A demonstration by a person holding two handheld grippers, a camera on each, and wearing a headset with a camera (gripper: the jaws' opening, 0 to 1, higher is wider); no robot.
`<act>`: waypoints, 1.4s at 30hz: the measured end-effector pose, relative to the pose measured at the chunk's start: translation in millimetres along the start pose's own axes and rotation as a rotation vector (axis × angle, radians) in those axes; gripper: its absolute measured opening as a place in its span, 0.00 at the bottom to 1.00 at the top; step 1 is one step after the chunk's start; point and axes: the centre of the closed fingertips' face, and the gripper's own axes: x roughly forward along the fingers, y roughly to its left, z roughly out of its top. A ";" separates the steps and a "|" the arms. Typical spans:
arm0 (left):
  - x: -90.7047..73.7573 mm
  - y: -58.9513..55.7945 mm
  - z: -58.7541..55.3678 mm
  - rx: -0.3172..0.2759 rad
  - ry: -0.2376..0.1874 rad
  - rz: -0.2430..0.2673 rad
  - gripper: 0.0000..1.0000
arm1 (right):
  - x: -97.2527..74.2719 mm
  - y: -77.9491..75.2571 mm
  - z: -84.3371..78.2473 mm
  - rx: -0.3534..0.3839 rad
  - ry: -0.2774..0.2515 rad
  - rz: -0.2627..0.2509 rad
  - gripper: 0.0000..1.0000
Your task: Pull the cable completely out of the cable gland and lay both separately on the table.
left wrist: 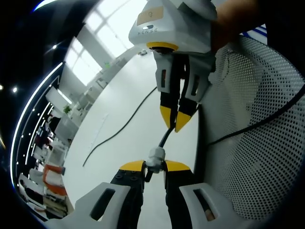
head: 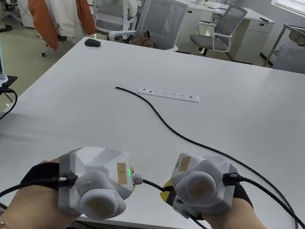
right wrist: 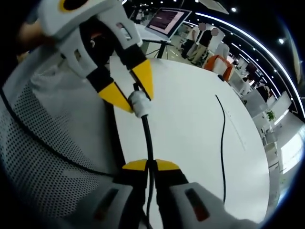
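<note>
My left gripper (left wrist: 154,167) has its jaws closed on the white cable gland (left wrist: 156,156). My right gripper (right wrist: 145,165) has its jaws pinched shut on the black cable (head: 162,119), near where it leaves the gland. Both work at the near edge of the counter (head: 228,81), with the gland held between them (I cannot tell whether it touches the surface). The rest of the cable sweeps across the counter to a free end just beside the left end of a white power strip (head: 168,94).

I see several risks from here:
- **Slipping jaws:** the cable jacket looks smooth. If the gland's seal is tight, which I cannot judge, a pull may drag the right jaws along the cable instead of drawing it out.
- **Twisting gland:** the gland is small and round, so an off-axis pull could twist it out of the left jaws. This close to the near edge, it could roll off the counter.
- **Catching the power strip:** the long trailing run may whip or catch the strip as it moves.

I would pull straight along the cable's line, in short strokes.
</note>
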 end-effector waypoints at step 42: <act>-4.6 5.1 -13.5 -0.053 0.064 0.008 0.17 | 15.5 -233.8 -4.8 0.395 -0.175 -0.164 0.04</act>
